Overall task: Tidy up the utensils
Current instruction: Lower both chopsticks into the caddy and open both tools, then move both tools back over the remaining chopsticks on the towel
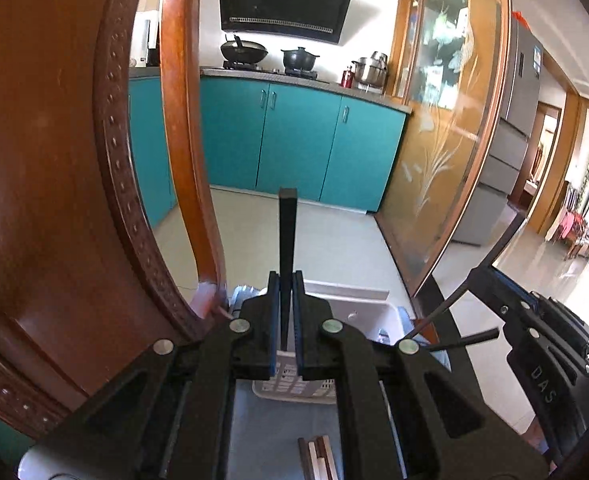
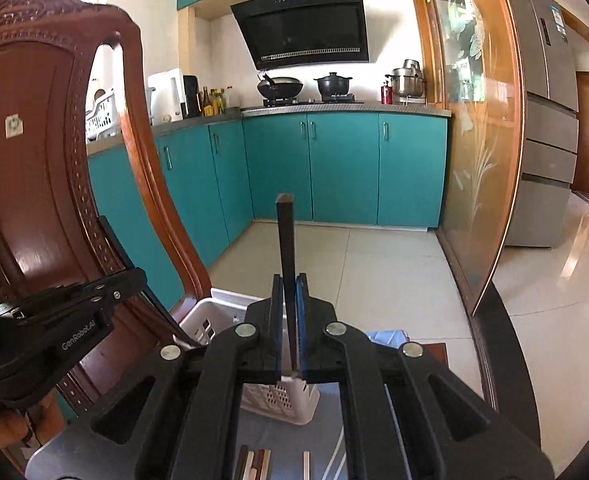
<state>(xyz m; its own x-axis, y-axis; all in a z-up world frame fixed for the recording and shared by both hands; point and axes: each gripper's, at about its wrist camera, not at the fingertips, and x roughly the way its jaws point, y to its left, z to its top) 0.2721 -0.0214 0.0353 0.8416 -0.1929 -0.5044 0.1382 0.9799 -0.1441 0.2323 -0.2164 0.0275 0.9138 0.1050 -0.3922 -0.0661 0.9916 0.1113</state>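
**Two chopsticks, one in each gripper**

Both grippers are hovering over the white slotted utensil basket (image 2: 290, 402). Left gripper (image 1: 286, 312) is clamping a dark chopstick (image 1: 287, 248) upright between nearly closed jaws; right gripper (image 2: 289, 312) is pinching another dark, white-tipped chopstick (image 2: 286, 264) likewise.

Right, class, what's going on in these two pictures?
A person holds a tool in each hand. The left tool and the right tool each grip one dark chopstick upright, above a white slotted basket on the table. More chopsticks lie below, not yet sorted.
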